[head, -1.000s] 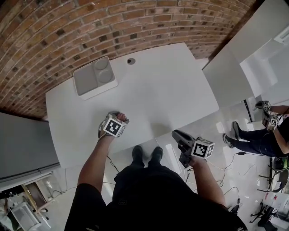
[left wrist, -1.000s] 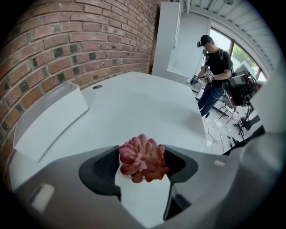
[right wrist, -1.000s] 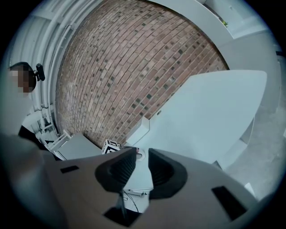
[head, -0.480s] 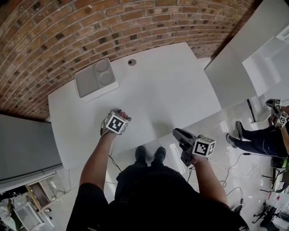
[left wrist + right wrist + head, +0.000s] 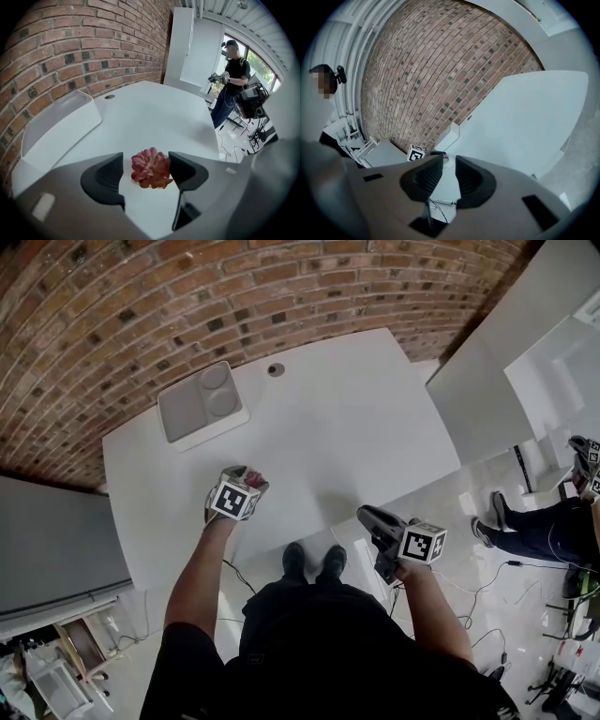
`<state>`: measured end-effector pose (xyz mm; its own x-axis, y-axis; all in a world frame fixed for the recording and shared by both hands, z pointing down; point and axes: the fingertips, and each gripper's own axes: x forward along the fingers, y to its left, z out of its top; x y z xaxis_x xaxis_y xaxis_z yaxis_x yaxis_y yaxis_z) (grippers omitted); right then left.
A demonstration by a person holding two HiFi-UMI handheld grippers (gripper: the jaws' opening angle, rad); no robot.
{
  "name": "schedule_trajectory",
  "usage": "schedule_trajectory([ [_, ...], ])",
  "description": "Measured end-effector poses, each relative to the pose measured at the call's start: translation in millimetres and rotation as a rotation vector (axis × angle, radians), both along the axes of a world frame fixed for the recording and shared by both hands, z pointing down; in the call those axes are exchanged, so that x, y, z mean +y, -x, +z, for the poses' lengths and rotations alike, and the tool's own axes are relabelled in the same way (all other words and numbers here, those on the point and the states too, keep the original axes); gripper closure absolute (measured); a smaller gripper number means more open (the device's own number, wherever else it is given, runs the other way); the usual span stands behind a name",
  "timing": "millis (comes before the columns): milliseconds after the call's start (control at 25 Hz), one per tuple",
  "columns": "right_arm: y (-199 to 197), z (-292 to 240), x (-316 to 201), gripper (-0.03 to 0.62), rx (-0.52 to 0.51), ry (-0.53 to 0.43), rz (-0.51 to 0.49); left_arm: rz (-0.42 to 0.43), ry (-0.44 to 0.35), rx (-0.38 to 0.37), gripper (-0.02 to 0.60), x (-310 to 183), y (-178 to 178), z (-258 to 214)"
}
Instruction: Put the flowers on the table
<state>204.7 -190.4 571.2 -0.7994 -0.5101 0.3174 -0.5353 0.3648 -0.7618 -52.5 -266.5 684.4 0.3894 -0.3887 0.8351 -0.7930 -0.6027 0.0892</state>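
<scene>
A pink flower head (image 5: 151, 168) lies on the white table (image 5: 347, 427) between the jaws of my left gripper (image 5: 146, 160). It rests against the right pad, and a gap shows at the left pad. That gripper is open and points steeply down near the table's front left; in the head view a pink bit of the flower (image 5: 253, 474) shows at the gripper (image 5: 244, 476) tips. My right gripper (image 5: 367, 517) hangs off the table's near edge over the floor. In its own view the right gripper (image 5: 449, 165) shows a narrow gap between the jaws with nothing in it.
A white tray (image 5: 178, 413) with two round hollows stands at the table's back left, beside a cable hole (image 5: 275, 369). A brick wall runs behind. A second white table (image 5: 487, 381) stands to the right. Another person (image 5: 232, 77) with grippers stands further right.
My left gripper has lifted slightly above the flower. The right gripper has stayed put. The person at the right has drifted toward the picture's edge.
</scene>
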Motion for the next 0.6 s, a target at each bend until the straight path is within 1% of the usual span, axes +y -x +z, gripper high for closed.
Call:
schedule_trajectory([
  [120,2,0,1,0.500,0.001,0.002,-0.006,0.000,-0.005,0.010,0.293,3,1,-2],
  [320,8,0,4,0.500,0.000,0.005,-0.018,0.007,0.011,0.018,0.293,10,0,0],
  [600,7,0,9,0.500,0.006,0.011,-0.017,0.051,0.018,0.027,0.293,21,-8,1],
])
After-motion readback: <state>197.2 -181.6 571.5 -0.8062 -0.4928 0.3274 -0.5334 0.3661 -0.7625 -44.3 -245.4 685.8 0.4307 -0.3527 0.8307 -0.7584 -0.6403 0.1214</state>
